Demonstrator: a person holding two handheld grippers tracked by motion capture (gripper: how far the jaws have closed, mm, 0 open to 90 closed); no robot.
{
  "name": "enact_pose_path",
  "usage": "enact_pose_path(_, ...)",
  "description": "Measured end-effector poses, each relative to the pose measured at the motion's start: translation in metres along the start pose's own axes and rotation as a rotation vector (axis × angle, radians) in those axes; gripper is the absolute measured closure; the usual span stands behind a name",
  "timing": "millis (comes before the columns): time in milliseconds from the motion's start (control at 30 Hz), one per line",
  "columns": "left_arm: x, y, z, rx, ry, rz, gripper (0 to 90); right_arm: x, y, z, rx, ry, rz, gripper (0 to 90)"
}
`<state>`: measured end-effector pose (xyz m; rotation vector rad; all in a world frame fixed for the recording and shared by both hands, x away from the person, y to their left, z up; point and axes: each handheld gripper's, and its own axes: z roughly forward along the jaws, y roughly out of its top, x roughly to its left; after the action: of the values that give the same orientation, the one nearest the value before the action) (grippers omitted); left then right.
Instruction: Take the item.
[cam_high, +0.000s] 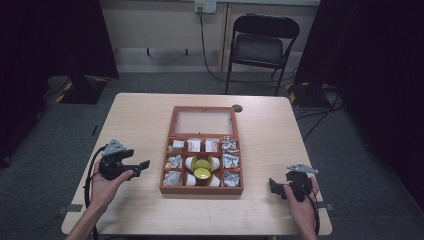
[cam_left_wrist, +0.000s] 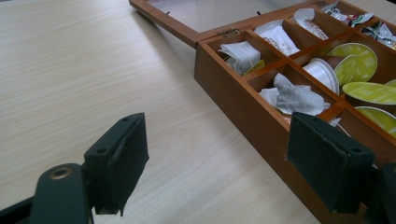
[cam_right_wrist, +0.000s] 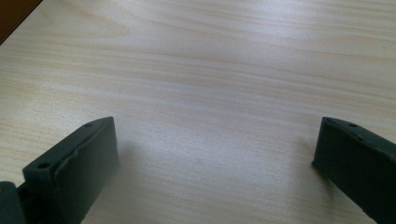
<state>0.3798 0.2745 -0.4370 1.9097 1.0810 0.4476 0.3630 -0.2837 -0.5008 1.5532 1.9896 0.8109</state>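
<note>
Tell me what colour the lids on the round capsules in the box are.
Yellow-green lids on white capsules; the left gripper view shows them best.

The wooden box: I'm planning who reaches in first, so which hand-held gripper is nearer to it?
Left. The left hand-held gripper sits just off the wooden box's left side; the right hand-held gripper is farther off its right.
</note>
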Motion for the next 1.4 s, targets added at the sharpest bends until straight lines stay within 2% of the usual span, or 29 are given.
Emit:
enact_pose_path(200, 0.001, 0.007, 0.005, -0.025, -0.011, -0.026, 21.6, 0.000, 0.000, 0.000, 0.000, 0.000, 0.000, 0.0)
enact_pose_path(367, -0.002, 0.013, 0.010, -0.013, -0.030, -0.020, 22.7, 0.000, 0.000, 0.000, 0.000, 0.000, 0.000, 0.0)
enact_pose_path(400, -0.005, 0.019, 0.012, -0.005, -0.042, -0.013, 22.9, 0.000, 0.000, 0.000, 0.000, 0.000, 0.000, 0.0)
enact_pose_path(500, -0.008, 0.024, 0.014, -0.016, -0.048, -0.010, 22.9, 0.000, 0.000, 0.000, 0.000, 0.000, 0.000, 0.0)
enact_pose_path(533, -0.011, 0.028, 0.017, -0.016, -0.069, -0.012, 22.9, 0.000, 0.000, 0.000, 0.000, 0.000, 0.000, 0.0)
enact_pose_path(567, -0.011, 0.028, 0.017, -0.016, -0.069, -0.012, 23.0, 0.000, 0.000, 0.000, 0.000, 0.000, 0.000, 0.0)
enact_pose_path(733, -0.020, 0.034, 0.025, 0.003, -0.089, 0.021, 23.0, 0.000, 0.000, 0.000, 0.000, 0.000, 0.000, 0.0)
enact_pose_path(967, -0.024, 0.037, 0.031, 0.008, -0.111, 0.017, 23.7, 0.000, 0.000, 0.000, 0.000, 0.000, 0.000, 0.0)
enact_pose_path(1133, -0.032, 0.047, 0.033, 0.024, -0.103, 0.062, 26.1, 0.000, 0.000, 0.000, 0.000, 0.000, 0.000, 0.0)
enact_pose_path(1167, -0.033, 0.050, 0.033, 0.019, -0.097, 0.075, 26.1, 0.000, 0.000, 0.000, 0.000, 0.000, 0.000, 0.0)
enact_pose_path(1200, -0.035, 0.055, 0.032, -0.001, -0.113, 0.069, 26.2, 0.000, 0.000, 0.000, 0.000, 0.000, 0.000, 0.0)
enact_pose_path(1300, -0.036, 0.060, 0.032, -0.008, -0.125, 0.061, 26.2, 0.000, 0.000, 0.000, 0.000, 0.000, 0.000, 0.0)
enact_pose_path(1367, -0.039, 0.062, 0.033, -0.005, -0.117, 0.076, 26.5, 0.000, 0.000, 0.000, 0.000, 0.000, 0.000, 0.0)
enact_pose_path(1400, -0.041, 0.064, 0.035, 0.000, -0.128, 0.091, 26.8, 0.000, 0.000, 0.000, 0.000, 0.000, 0.000, 0.0)
